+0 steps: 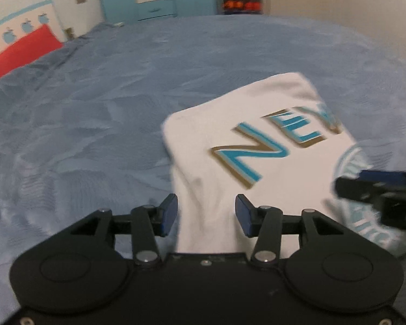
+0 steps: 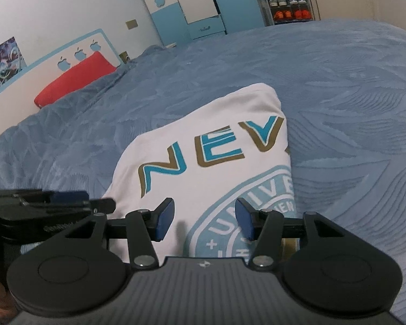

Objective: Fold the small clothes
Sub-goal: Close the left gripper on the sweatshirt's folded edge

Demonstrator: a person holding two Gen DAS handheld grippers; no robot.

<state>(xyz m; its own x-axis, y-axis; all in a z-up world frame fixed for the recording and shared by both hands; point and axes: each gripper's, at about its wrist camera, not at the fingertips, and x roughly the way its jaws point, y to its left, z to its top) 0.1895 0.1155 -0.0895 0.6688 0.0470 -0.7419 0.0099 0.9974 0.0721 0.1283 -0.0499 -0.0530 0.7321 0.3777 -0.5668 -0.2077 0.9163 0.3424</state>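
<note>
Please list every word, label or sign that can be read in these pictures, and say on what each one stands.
"NEV": large teal letters on the white shirt, cut off at its folded edge.
"UNIVE": round pale-blue seal on the shirt, cut off; its smaller inner lettering is unreadable.
Left gripper body: small embossed text, too blurred.

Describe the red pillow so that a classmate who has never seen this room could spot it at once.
Start at the wide bed with the blue textured cover. Follow it to the white headboard with blue apple shapes. The long red fabric pillow leans there, the only red thing on the bed.
</note>
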